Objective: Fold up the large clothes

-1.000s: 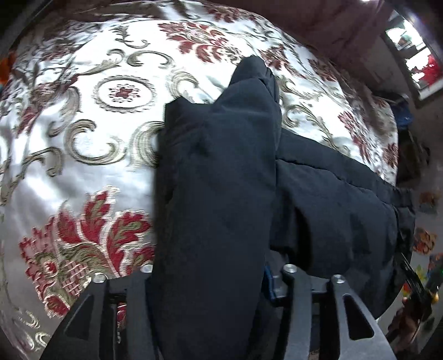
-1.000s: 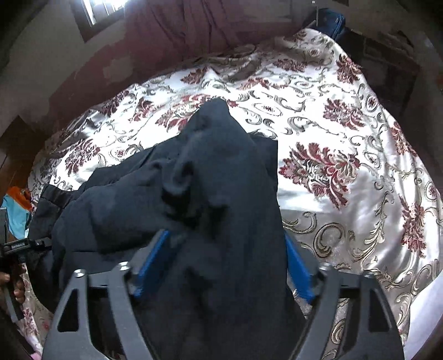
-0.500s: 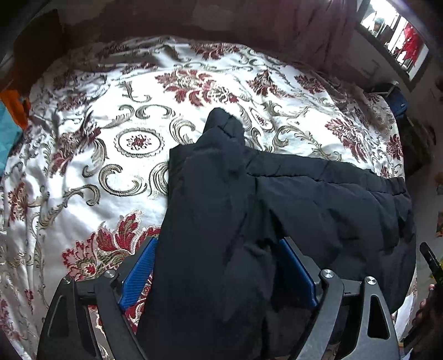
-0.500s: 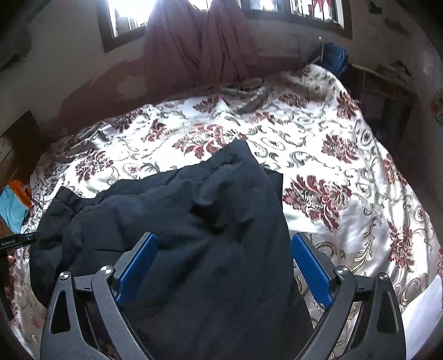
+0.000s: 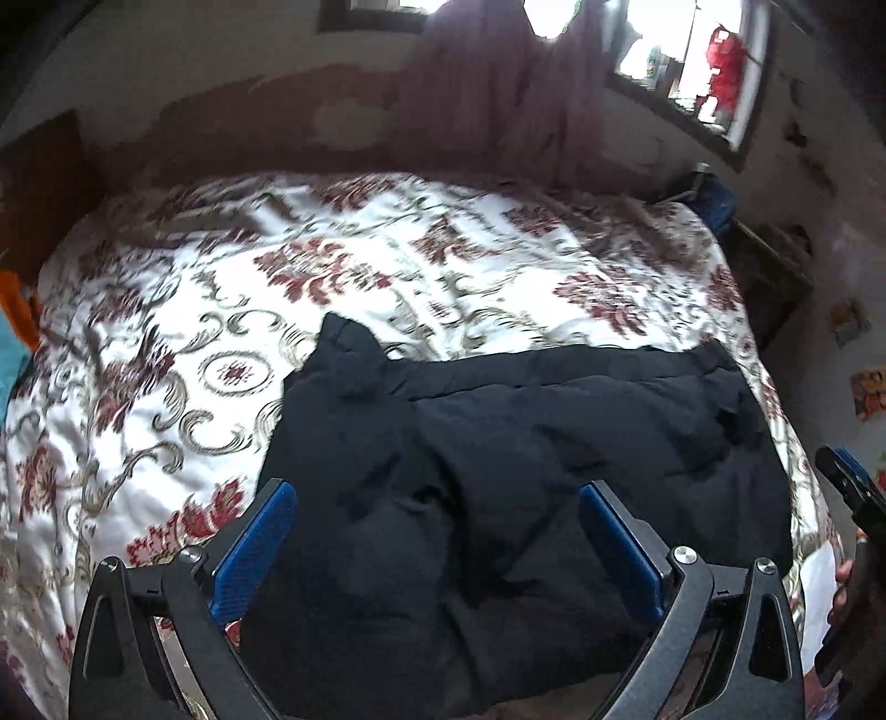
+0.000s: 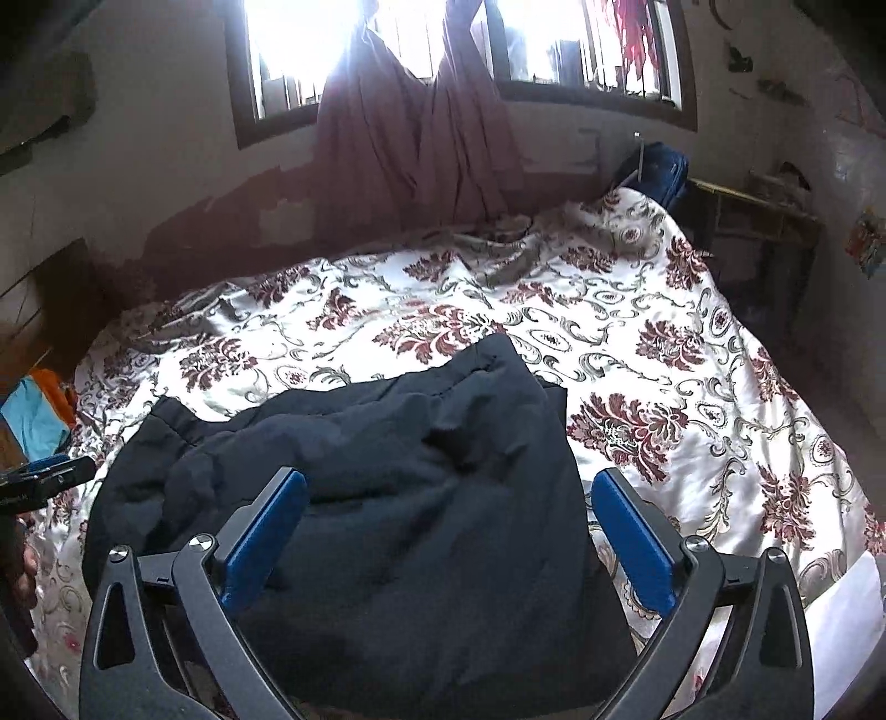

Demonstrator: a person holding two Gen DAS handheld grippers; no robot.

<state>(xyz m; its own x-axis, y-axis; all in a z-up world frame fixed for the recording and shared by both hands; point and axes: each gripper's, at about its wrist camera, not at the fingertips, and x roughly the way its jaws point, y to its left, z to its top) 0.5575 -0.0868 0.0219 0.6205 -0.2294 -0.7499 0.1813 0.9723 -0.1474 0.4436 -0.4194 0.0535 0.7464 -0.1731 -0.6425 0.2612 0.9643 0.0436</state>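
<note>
The left gripper [image 5: 437,493] hangs with its blue-padded fingers [image 5: 255,548] spread wide and released, nothing between them but air above the dark garment [image 5: 526,471]. The right gripper [image 6: 449,484] is likewise splayed and holding nothing, its pads [image 6: 634,540] straddling the same garment [image 6: 387,498] from the other end. The navy, quilted-looking garment lies bunched near the close edge of the bed, its long axis running across the bed from side to side; one narrow end pokes up and away toward the far wall in both wrist views. Its near hem is cut off by the gripper frames and the bottom of both views, and the folds are too dark to tell sleeves from body. The floral bedspread [image 5: 387,266] [image 6: 692,387] stretches beyond, blurred in the left view. A maroon curtain [image 6: 421,138] hangs below a glaring window [image 6: 299,50].
</note>
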